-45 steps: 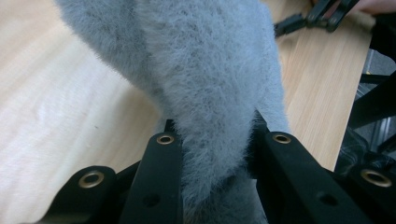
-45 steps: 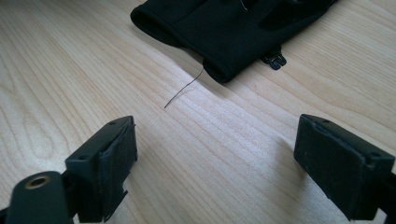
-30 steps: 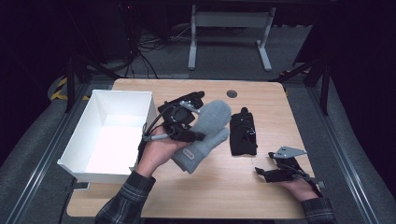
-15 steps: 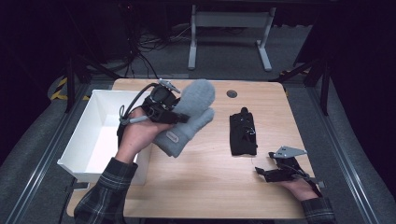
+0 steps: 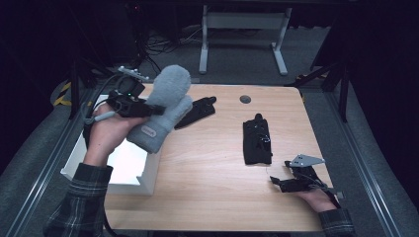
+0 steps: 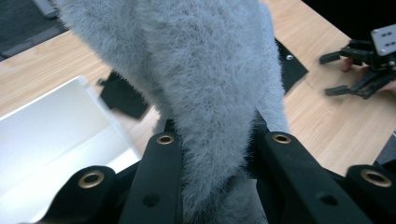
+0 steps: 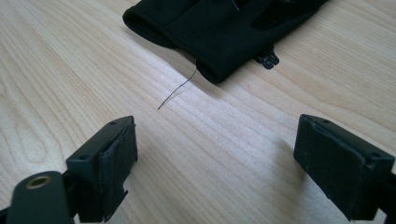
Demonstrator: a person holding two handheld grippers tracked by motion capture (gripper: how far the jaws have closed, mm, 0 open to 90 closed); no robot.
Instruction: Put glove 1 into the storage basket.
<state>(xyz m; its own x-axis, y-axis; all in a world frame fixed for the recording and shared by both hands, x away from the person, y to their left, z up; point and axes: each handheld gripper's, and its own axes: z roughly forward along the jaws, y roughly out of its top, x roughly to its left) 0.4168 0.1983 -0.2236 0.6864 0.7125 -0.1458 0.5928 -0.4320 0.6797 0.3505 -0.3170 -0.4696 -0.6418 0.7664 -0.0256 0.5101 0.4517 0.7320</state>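
A fluffy grey mitten (image 5: 163, 109) hangs in the air over the table's left side, above the edge of the white box (image 5: 127, 167). My left gripper (image 5: 148, 109) is shut on it; in the left gripper view the grey mitten (image 6: 205, 93) fills the space between the two black jaws. One black glove (image 5: 257, 141) lies flat right of centre, and a second black glove (image 5: 196, 111) lies behind the mitten. My right gripper (image 5: 277, 181) rests open on the wood near the front right, its pads (image 7: 114, 168) wide apart just short of the black glove's cuff (image 7: 219, 32).
The white box sits at the table's left front. A round cable hole (image 5: 245, 99) is at the back of the wooden table (image 5: 217, 192). A metal stand (image 5: 242, 29) and cables lie on the dark floor behind.
My left gripper has carried the grey mitten up and to the left, toward the white box, uncovering a second black glove behind it. The right gripper has stayed put.
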